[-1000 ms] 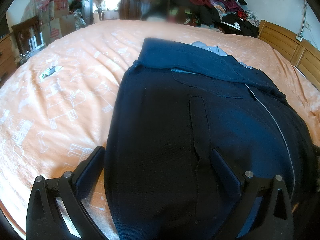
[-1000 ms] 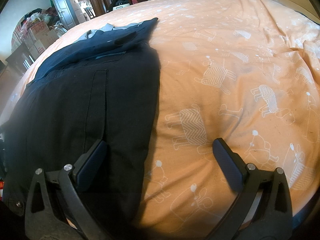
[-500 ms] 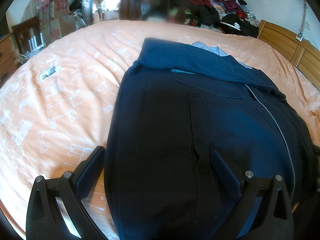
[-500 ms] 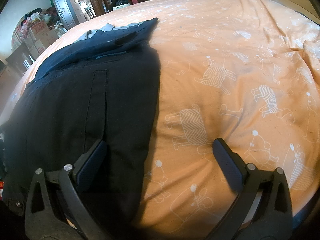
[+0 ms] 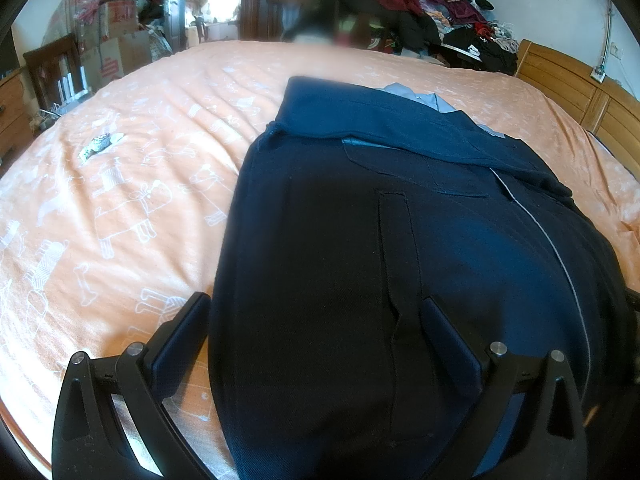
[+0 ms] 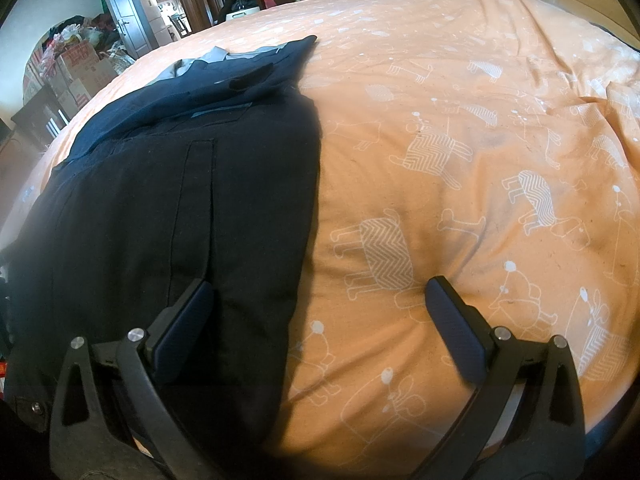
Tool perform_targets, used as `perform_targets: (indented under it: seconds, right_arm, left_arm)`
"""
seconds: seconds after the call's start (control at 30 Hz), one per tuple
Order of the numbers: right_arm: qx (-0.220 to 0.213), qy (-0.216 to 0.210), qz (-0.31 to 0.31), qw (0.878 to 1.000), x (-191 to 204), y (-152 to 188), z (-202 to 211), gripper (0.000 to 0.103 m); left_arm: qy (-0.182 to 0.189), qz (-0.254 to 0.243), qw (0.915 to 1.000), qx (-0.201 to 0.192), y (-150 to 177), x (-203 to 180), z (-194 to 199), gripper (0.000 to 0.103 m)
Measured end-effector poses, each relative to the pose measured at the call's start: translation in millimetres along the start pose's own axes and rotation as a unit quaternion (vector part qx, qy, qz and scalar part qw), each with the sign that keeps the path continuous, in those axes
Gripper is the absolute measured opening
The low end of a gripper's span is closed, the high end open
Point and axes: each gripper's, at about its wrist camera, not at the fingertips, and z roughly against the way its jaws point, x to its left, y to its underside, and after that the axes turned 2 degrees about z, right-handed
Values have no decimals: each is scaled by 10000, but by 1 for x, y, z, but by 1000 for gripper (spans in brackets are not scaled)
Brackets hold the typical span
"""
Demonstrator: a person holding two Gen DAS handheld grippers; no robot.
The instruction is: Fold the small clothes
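Navy garment lies flat mid-frame on orange bedspread, part-folded w/ far end turned over; my left gripper & right gripper both gape empty, final folds pending.

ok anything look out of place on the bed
One small thing: a crumpled green-and-white wrapper lies alone on the orange animal-print bedspread, well left of the dark navy garment. It looks like stray litter. Otherwise nothing stands out.

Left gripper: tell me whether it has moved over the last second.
No. The left gripper sits open astride the navy garment's left edge, placed as before against the orange bedspread's printed animals.
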Motion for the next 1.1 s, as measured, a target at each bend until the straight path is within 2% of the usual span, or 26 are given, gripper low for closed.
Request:
perform_targets:
  seconds: [1.1]
  right_arm:
    - [-1, 7, 25, 10000, -1, 1, 0, 103]
  left_arm:
    - [27, 45, 10000, 51, -5, 2, -1, 103]
